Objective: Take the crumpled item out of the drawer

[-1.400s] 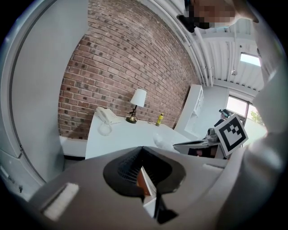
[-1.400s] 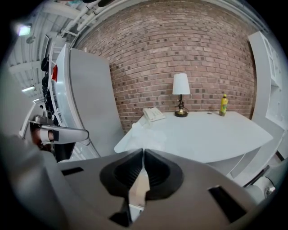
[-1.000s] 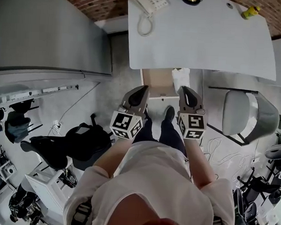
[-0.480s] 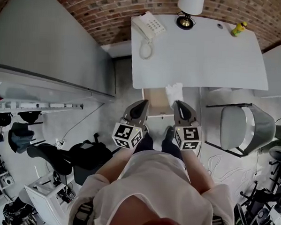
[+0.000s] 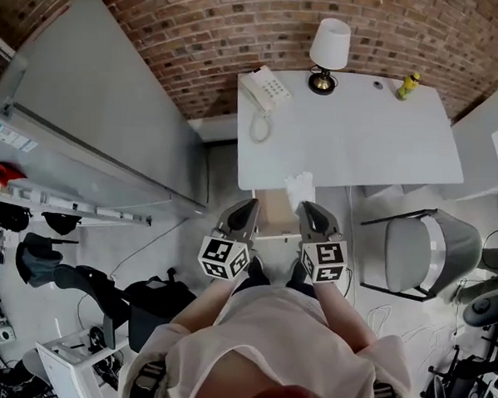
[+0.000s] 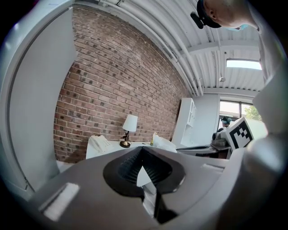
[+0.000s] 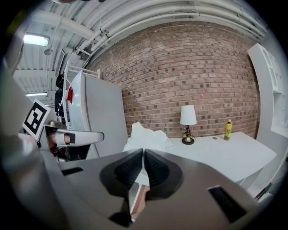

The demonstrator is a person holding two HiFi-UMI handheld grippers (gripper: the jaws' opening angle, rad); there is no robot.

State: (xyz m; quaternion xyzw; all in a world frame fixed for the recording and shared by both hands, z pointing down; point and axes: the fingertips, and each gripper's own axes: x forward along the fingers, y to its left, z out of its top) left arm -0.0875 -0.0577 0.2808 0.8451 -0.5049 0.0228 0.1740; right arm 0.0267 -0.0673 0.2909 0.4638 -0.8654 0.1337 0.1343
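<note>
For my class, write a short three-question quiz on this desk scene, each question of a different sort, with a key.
1. True or false: the lamp stands on the desk.
2. Which gripper pinches the crumpled white item?
3. In the head view, what lies on the desk to the left of the lamp? A) phone B) mug C) laptop

Key:
1. True.
2. The right gripper, its jaws shut on the item.
3. A.
</note>
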